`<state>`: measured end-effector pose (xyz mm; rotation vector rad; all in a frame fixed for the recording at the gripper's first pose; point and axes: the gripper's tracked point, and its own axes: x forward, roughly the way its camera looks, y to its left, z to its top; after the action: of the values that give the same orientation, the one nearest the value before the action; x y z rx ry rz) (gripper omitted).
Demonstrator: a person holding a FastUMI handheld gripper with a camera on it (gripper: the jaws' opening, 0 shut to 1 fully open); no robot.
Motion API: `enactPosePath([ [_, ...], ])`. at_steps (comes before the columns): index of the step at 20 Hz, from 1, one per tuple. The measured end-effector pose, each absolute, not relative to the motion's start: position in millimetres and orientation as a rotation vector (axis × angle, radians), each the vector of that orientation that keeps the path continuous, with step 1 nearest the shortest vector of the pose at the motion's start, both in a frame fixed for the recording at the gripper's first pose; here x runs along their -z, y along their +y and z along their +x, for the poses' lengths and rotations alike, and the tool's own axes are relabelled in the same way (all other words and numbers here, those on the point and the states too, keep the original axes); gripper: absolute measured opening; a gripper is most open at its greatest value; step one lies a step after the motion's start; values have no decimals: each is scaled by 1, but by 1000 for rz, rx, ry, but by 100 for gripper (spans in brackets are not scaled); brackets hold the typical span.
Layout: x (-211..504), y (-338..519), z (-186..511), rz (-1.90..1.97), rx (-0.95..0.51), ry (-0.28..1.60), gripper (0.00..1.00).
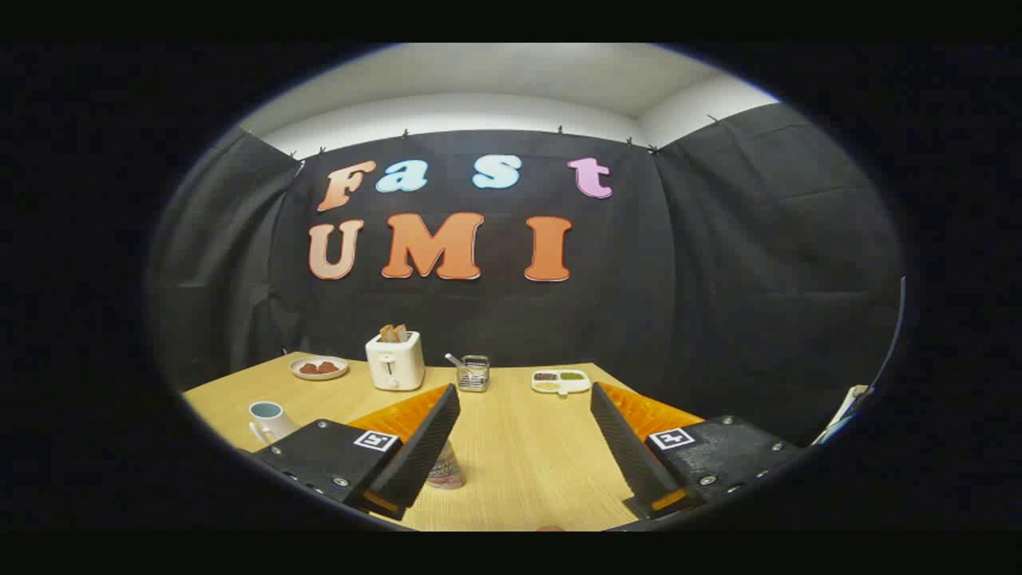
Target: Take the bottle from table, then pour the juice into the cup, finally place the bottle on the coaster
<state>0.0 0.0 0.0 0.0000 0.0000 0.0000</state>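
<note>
gripper point(525, 403) fingers spread wide, grasping nothing.
bottle point(446, 465) stands upright just inside the left finger, low between the fingers; cup point(268, 418) farther left.

white toaster point(394, 361), pale wood-grain table point(511, 447), white cup point(268, 418)

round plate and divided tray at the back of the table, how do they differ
The round plate sits beside the toaster, on the cup's side; the divided tray lies past the wire holder, beyond the other finger of the open claw.
The round plate is one open dish with brown pieces; the divided tray is oblong, with compartments of dark, green and pale contents.
Both are pale, shallow, flat on the table.
</note>
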Motion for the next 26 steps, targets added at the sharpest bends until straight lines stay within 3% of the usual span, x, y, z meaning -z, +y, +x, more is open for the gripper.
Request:
enactPosePath([
  [10, 12, 2, -23, 76, -36, 5, 98],
  [26, 50, 78, -26, -8, -144, 37, 98],
])
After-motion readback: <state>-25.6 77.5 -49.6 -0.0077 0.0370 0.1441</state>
